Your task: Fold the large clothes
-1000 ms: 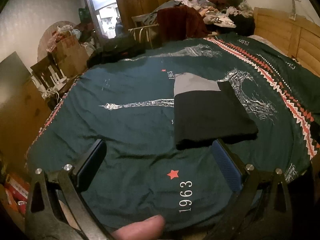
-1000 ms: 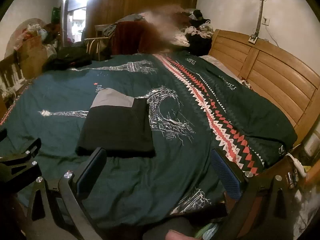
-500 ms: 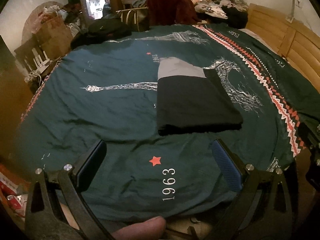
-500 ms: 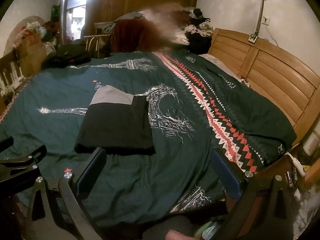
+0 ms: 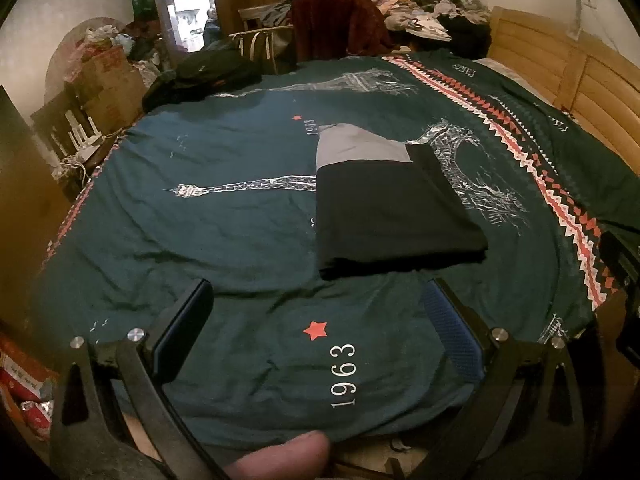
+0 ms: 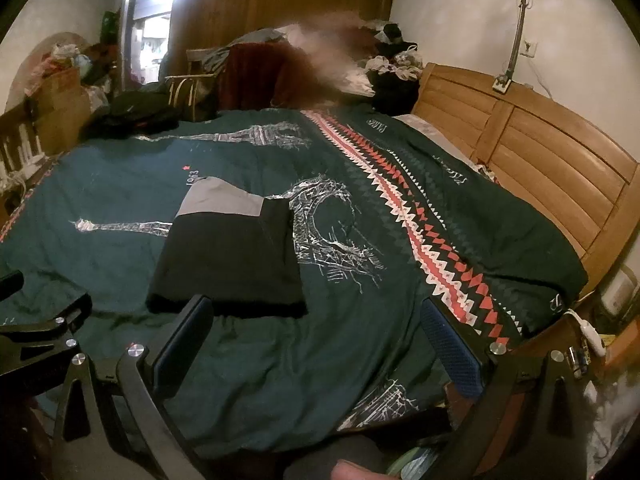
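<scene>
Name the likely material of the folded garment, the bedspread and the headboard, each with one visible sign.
Folded garment: soft matte knit, probably cotton; black with a grey panel, lying limp and flat.
Bedspread: woven printed fabric, likely cotton; it creases, with Eiffel Tower prints.
Headboard: varnished wood; orange-brown slatted panels with a slight sheen.

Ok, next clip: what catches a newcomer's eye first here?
A folded black and grey garment lies in the middle of a dark green bedspread printed with towers. Both grippers, left and right, hang open and empty. A heap of clothes is at the far end.
</scene>
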The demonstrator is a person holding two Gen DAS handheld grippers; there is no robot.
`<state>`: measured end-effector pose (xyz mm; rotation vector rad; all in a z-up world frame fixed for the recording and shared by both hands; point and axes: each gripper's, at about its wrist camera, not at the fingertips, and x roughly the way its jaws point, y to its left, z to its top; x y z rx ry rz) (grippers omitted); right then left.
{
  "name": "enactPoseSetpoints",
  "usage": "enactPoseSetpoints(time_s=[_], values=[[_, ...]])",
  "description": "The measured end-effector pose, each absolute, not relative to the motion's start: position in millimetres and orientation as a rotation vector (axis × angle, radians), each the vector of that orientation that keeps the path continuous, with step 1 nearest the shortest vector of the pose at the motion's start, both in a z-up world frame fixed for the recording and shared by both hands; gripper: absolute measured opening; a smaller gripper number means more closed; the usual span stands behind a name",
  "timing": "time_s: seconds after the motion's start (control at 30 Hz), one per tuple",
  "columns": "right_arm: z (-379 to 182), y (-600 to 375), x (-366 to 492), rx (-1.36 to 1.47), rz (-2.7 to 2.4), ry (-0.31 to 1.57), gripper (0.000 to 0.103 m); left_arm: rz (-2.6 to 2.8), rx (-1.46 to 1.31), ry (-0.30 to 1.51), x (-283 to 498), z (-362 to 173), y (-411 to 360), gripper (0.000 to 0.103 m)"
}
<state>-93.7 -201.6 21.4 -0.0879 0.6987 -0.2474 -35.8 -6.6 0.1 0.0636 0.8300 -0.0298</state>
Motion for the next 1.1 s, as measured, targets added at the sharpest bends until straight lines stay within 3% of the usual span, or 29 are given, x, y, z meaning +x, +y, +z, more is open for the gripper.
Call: enactPoseSetpoints(time_s=[1.1], values=[[50.3, -187.8, -111.9, -0.124, -0.27, 0.551, 0.103, -0.108, -0.003, 0.696, -38.3, 20.4, -2.2, 0.103]])
